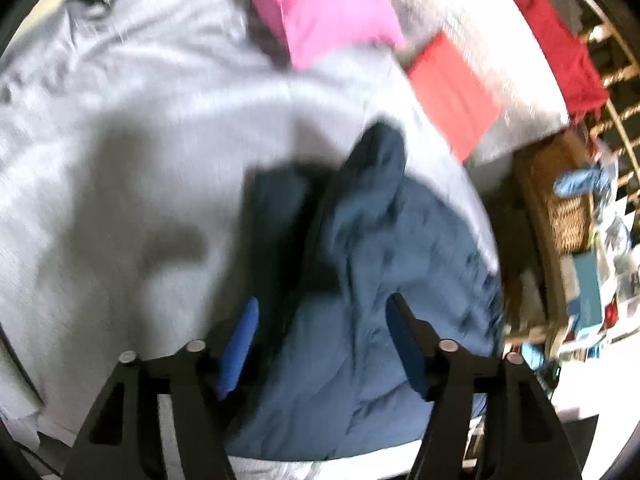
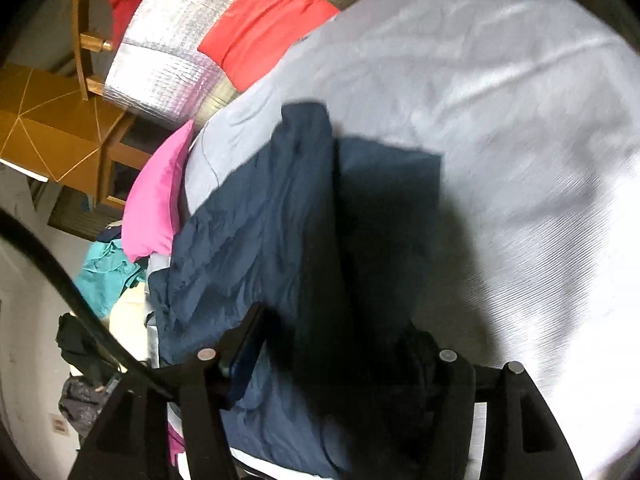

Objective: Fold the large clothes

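A large dark blue garment (image 1: 360, 280) lies crumpled on a pale grey bed sheet (image 1: 120, 120), with a narrow part reaching away from me. My left gripper (image 1: 324, 304) hangs just above it, jaws wide apart, blue pads (image 1: 240, 340) visible, nothing between them. In the right wrist view the same garment (image 2: 256, 240) runs from the near edge up the sheet (image 2: 500, 100). My right gripper (image 2: 336, 320) is over it with jaws apart; its right finger is lost in dark shadow.
A pink cloth (image 1: 328, 8) and a red cloth (image 1: 452, 92) lie further up the bed, next to a silvery quilted cover (image 2: 168, 40). A wooden rack with a red garment (image 1: 560, 40), a wicker basket (image 1: 560, 208) and a teal garment (image 2: 104, 272) stand beside the bed.
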A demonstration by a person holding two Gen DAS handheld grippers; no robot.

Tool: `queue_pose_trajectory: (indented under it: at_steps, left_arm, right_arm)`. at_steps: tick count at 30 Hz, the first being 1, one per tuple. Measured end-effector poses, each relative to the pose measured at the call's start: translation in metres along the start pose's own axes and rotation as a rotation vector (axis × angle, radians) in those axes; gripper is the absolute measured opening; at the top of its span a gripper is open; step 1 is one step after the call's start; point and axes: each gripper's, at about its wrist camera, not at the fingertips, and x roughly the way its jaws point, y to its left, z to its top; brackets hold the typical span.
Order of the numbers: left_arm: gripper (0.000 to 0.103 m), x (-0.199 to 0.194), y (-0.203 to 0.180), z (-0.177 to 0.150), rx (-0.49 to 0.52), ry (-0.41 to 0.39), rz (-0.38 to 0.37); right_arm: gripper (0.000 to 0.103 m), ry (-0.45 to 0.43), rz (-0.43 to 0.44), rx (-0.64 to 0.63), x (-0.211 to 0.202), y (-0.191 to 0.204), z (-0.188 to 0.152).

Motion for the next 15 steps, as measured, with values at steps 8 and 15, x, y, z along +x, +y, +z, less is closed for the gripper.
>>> queue_pose_trajectory:
  at_steps: [8, 15]
  left_arm:
    - [0.075, 0.047, -0.028, 0.039, -0.036, -0.024, -0.035]
    - [0.075, 0.079, -0.040, 0.068, -0.030, -0.064, -0.001]
  right_arm:
    - [0.076, -0.176, 0.056, 0.053, -0.018, 0.010, 0.054]
    - [0.076, -0.119, 0.043, 0.096, 0.050, 0.015, 0.096]
